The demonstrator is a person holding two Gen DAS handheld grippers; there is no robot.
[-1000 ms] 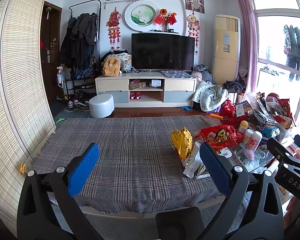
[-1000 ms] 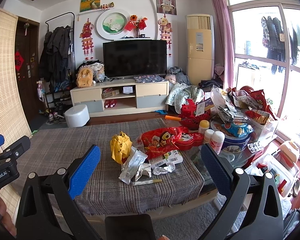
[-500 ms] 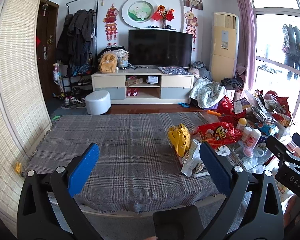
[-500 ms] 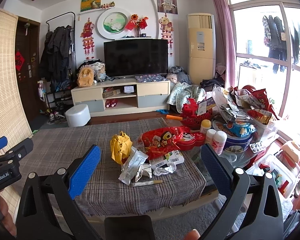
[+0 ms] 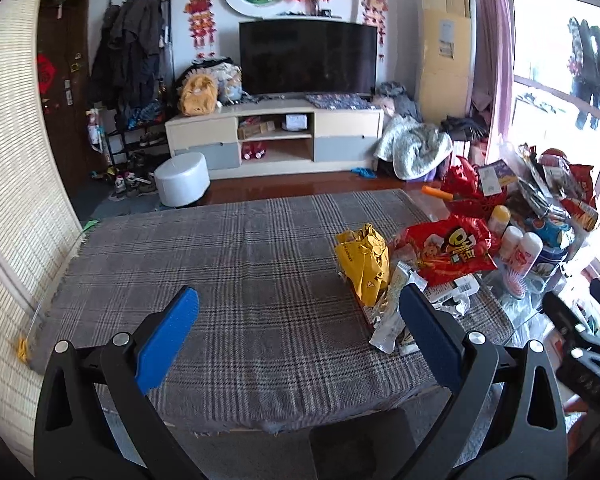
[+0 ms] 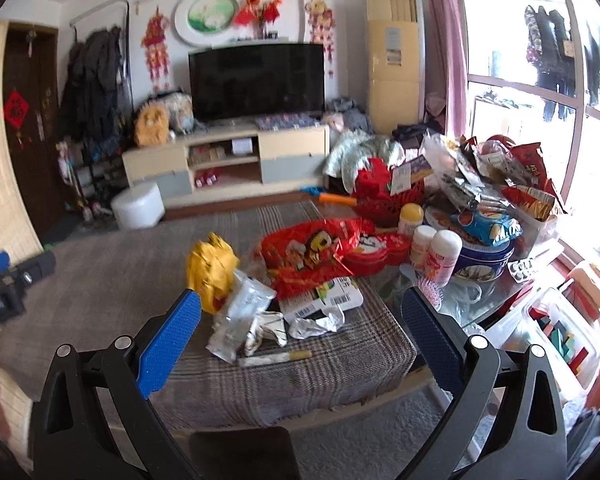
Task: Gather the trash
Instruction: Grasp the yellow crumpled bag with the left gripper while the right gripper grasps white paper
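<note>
Trash lies on the right part of a table covered by a grey plaid cloth [image 5: 240,280]: a crumpled yellow bag [image 5: 364,264] [image 6: 212,272], a red snack bag [image 5: 448,248] [image 6: 308,252], a clear plastic wrapper [image 6: 240,312], crumpled foil [image 6: 316,322], a white barcoded pack [image 6: 324,300] and a thin stick [image 6: 276,358]. My left gripper [image 5: 298,304] is open and empty above the table's near edge, left of the pile. My right gripper [image 6: 300,308] is open and empty, with the wrappers between its fingers in view.
Bottles [image 6: 440,252], a blue tin [image 6: 484,264] and heaped snack bags [image 6: 500,176] crowd the glass table end at right. A plastic storage box [image 6: 556,332] sits on the floor at right. A woven blind [image 5: 16,200] stands along the left. TV cabinet [image 5: 276,136] at the back.
Both grippers have moved forward and lower toward the table; the trash pile looks larger and nearer. The right view has blurred from the motion. Both stay open.
</note>
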